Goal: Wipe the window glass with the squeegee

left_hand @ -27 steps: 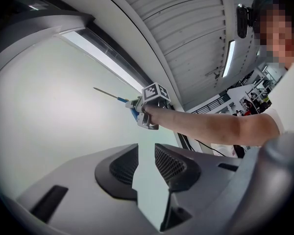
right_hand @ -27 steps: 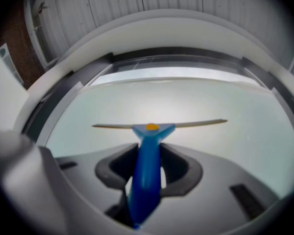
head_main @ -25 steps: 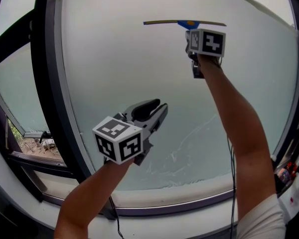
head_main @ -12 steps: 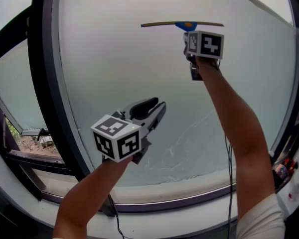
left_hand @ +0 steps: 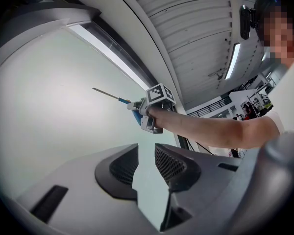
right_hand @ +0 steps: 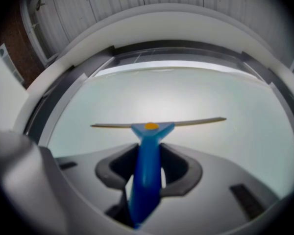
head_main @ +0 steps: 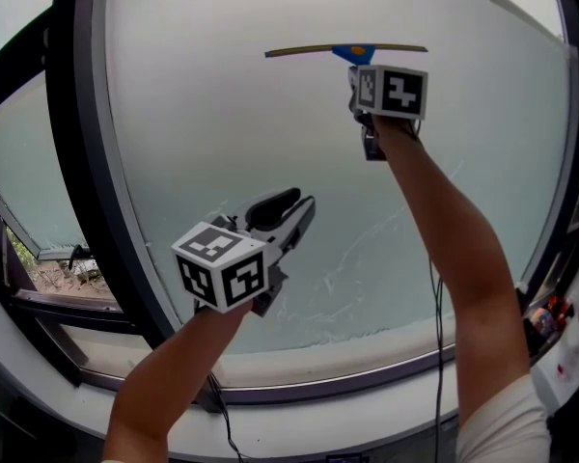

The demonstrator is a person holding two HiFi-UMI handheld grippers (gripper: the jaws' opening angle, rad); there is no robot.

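Grey left gripper (head_main: 291, 212) is nearest, lower left of centre, jaws apart with nothing between them. Right gripper (head_main: 362, 73), upper right of centre, is clamped on the blue squeegee (head_main: 345, 50) handle, blade level on the window glass (head_main: 261, 143) up top.

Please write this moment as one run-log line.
right gripper: shut on squeegee | squeegee: blade high on window glass | left gripper: open, empty, lower

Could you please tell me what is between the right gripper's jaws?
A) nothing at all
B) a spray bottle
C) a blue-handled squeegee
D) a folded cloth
C: in the right gripper view the right gripper is closed on the blue handle of the squeegee, whose blade lies level before the window glass.
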